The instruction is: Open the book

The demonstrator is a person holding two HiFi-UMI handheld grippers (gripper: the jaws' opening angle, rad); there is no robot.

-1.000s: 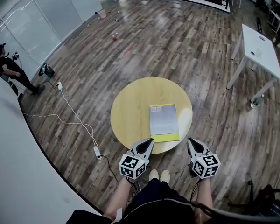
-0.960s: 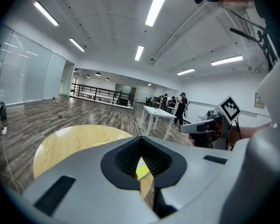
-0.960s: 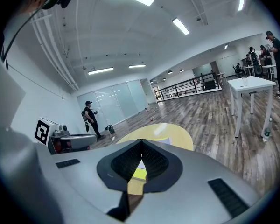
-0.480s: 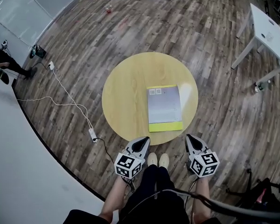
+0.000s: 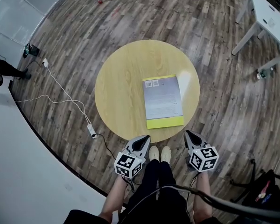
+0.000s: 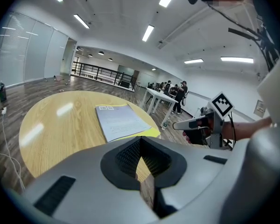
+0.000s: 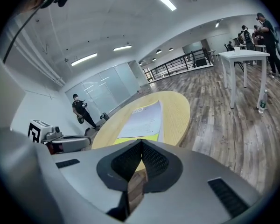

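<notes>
A closed book point(image 5: 163, 101) with a grey cover and a yellow strip along its near edge lies flat on the right half of a round yellow wooden table point(image 5: 121, 87). Both grippers hang short of the table's near rim, apart from the book. My left gripper point(image 5: 144, 138) is shut and empty, pointing at the rim left of the book. My right gripper point(image 5: 188, 133) is likewise shut and empty, to the right of the book's near corner. The left gripper view shows the book point(image 6: 121, 120) ahead and the right gripper point(image 6: 196, 123) beside it. In the right gripper view the book point(image 7: 142, 120) lies ahead.
A white table point(image 5: 270, 8) stands at the far right with a bottle point(image 5: 266, 72) by its leg. A power strip point(image 5: 89, 129) and white cable lie on the wood floor at the left. A person point(image 5: 0, 71) stands at the far left. My feet point(image 5: 158, 152) are by the rim.
Both grippers have sunk, and now sit just short of the table's rim. The table and book stand higher in the head view. The book lies unmoved on the table.
</notes>
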